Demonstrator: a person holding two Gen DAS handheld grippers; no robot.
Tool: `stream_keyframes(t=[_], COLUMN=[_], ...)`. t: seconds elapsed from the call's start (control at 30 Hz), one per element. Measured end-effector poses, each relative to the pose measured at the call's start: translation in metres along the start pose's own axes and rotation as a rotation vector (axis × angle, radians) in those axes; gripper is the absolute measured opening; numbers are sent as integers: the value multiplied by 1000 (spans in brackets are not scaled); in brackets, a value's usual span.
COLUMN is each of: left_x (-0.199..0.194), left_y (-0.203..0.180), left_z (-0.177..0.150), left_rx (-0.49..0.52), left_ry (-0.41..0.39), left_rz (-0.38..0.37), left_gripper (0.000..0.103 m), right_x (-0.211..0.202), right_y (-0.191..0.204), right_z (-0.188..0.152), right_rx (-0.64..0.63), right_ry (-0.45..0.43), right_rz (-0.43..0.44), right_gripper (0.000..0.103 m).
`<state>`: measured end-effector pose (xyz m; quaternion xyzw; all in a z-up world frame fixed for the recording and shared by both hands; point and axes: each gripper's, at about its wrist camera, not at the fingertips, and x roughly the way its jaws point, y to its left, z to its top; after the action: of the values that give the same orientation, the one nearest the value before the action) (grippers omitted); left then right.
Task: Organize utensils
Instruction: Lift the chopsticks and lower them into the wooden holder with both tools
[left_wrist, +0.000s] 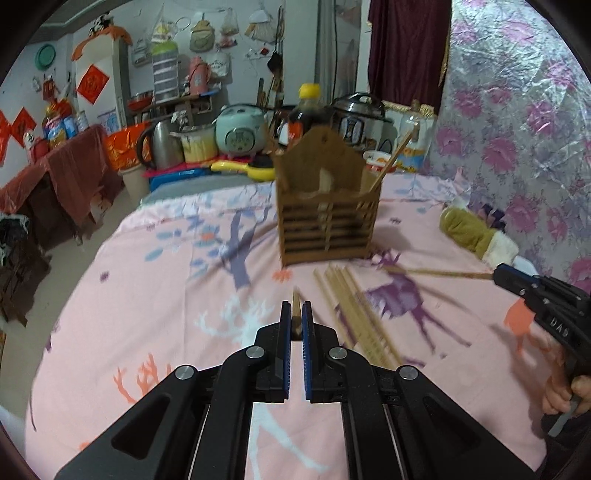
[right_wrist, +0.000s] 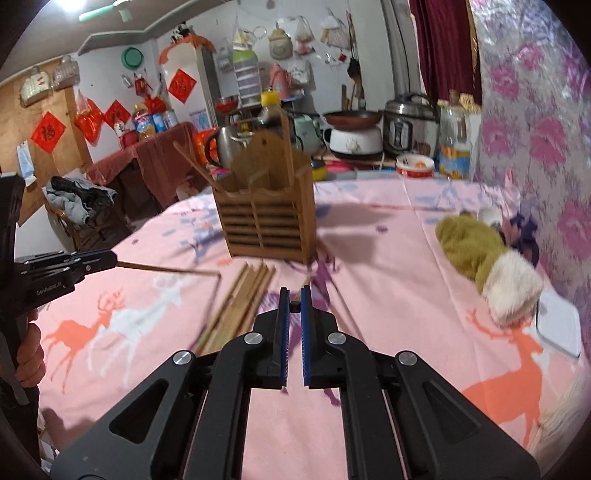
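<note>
A brown slatted wooden holder (left_wrist: 327, 206) (right_wrist: 266, 218) stands on the pink deer-print cloth (left_wrist: 147, 314), with one chopstick (left_wrist: 393, 158) (right_wrist: 195, 166) leaning in it. In front of it lies a loose pile of several chopsticks (left_wrist: 351, 314) (right_wrist: 236, 306). My left gripper (left_wrist: 296, 306) (right_wrist: 112, 260) is shut on a single chopstick (left_wrist: 295, 295) (right_wrist: 170, 269), lifted off the cloth left of the pile. My right gripper (right_wrist: 294, 293) (left_wrist: 496, 275) is shut on another chopstick (right_wrist: 306, 282) (left_wrist: 443, 273), raised to the right of the pile.
An olive plush slipper with a white cuff (right_wrist: 480, 254) (left_wrist: 472, 232) lies at the right by the floral wall (right_wrist: 535, 129). A white tray (right_wrist: 557, 325) sits near it. Cookers, a kettle and a bottle (left_wrist: 304, 110) crowd the table's far edge behind the holder.
</note>
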<state>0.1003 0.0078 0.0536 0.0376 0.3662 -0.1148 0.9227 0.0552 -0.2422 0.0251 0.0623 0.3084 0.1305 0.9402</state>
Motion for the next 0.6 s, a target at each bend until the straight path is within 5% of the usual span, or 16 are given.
stream_keyframes(t=[0.6], left_x=[-12], left_y=[-13], left_z=[118], left_rx=[-33], left_ry=[-88], left_rz=[-18], left_gripper=[6], right_x=[-7], right_y=[39], right_z=[92], right_rx=[-59], right_ry=[-114], right_rz=[42], right_gripper=[6])
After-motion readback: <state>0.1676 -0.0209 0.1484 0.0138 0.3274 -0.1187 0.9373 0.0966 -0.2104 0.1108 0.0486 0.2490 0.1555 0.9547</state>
